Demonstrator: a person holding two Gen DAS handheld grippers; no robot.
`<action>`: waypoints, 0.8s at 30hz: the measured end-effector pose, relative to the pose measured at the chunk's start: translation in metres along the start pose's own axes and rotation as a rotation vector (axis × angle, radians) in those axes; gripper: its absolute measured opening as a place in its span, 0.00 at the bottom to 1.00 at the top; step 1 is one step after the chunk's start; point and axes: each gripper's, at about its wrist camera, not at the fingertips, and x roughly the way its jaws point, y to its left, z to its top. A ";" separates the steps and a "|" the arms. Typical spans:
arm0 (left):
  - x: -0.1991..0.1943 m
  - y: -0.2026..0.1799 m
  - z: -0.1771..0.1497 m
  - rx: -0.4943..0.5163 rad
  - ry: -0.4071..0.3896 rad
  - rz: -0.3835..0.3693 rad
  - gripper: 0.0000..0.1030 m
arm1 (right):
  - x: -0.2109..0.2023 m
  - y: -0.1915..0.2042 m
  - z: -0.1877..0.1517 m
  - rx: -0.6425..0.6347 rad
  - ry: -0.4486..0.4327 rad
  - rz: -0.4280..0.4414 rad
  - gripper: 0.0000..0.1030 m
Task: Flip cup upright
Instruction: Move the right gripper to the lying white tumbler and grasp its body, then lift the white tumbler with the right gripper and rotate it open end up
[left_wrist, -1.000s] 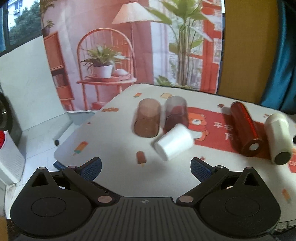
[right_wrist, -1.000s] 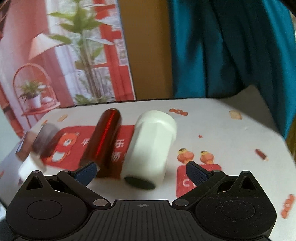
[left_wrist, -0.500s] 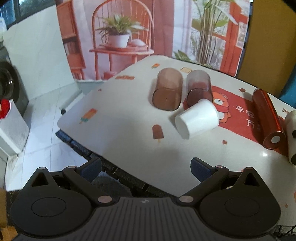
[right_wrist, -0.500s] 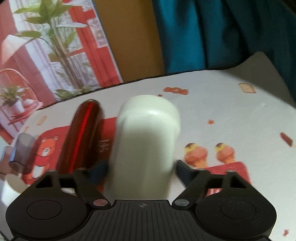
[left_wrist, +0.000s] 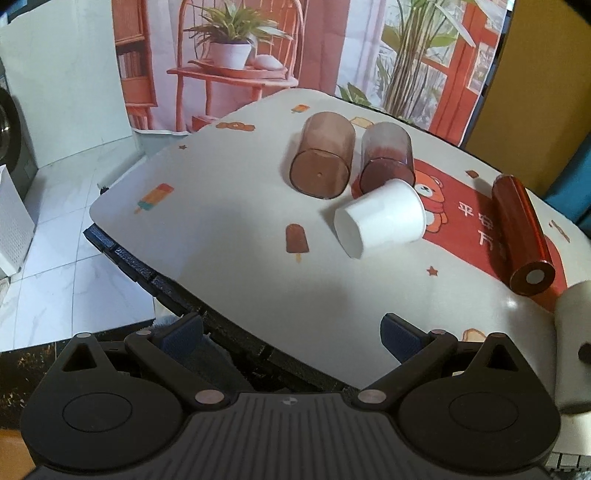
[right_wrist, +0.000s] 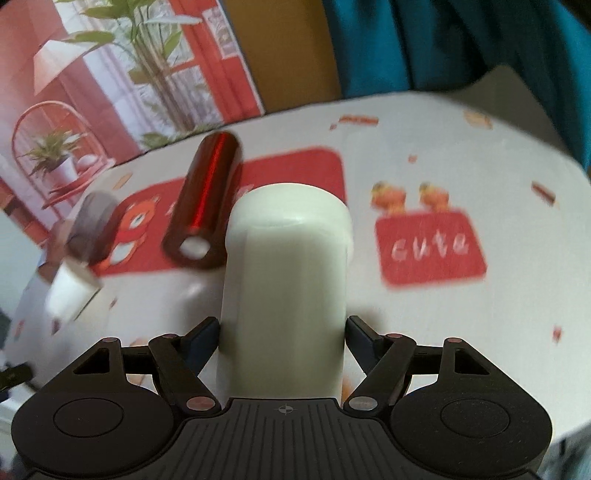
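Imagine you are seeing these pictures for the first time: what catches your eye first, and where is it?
The big cream-white cup fills the right wrist view, lying between the right tongs, whose fingers press its sides. Beside it lies a glossy red cylinder. In the left view, a small white cup lies tipped over near two brown translucent cups.

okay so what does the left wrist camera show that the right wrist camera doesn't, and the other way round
Only the left wrist view shows the open left gripper holding nothing, and a brown tumbler lying at the far side.

Only the right wrist view shows the right gripper with its fingers against both sides of the cream cup, plus a red "cute" print on the tablecloth.

Both show the cream cup, the red cylinder and the small white cup, each lying on its side.
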 end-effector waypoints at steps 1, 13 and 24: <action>0.000 -0.001 0.000 0.006 0.000 0.001 1.00 | -0.002 0.001 -0.004 0.014 0.015 0.021 0.69; -0.008 0.003 -0.002 -0.009 -0.024 0.001 1.00 | 0.013 0.051 -0.019 0.002 0.071 0.181 0.70; -0.007 -0.003 -0.001 0.030 -0.020 -0.034 1.00 | 0.021 0.061 -0.017 -0.028 0.093 0.268 0.70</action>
